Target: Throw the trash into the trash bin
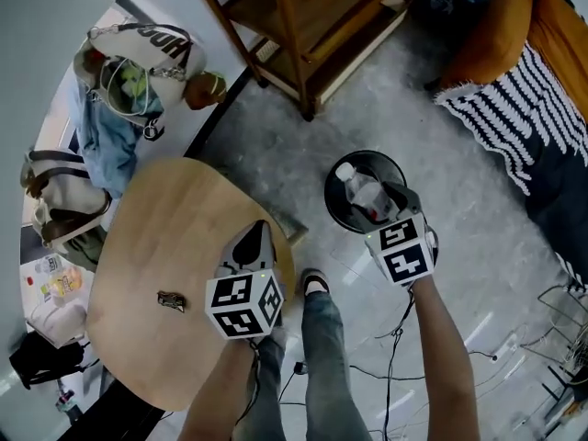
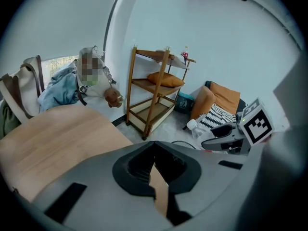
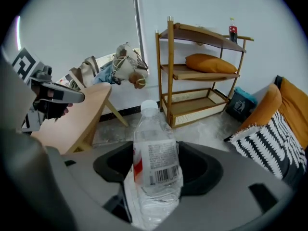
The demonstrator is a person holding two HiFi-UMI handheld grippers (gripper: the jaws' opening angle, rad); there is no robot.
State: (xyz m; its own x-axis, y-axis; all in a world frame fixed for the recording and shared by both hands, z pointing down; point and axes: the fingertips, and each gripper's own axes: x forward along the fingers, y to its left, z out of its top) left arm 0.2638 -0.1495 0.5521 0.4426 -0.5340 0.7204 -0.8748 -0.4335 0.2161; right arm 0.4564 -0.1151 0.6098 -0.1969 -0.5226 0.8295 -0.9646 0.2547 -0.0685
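A clear plastic bottle (image 1: 361, 191) with a white cap sits between the jaws of my right gripper (image 1: 393, 208), which is shut on it. It hangs right over the round black trash bin (image 1: 333, 211) on the floor. In the right gripper view the bottle (image 3: 156, 162) stands upright between the jaws. My left gripper (image 1: 254, 244) hovers over the right edge of the round wooden table (image 1: 156, 237). Its jaws (image 2: 155, 163) are closed to a thin slit with nothing in them. A small dark scrap of trash (image 1: 171, 300) lies on the table left of that gripper.
A wooden shelf unit (image 1: 303, 26) stands beyond the bin. Bags and clothes (image 1: 129, 81) pile up at the table's far left. An orange cushion and striped blanket (image 1: 514, 99) lie at the right. Cables (image 1: 395, 370) trail on the floor by the person's foot (image 1: 314, 283).
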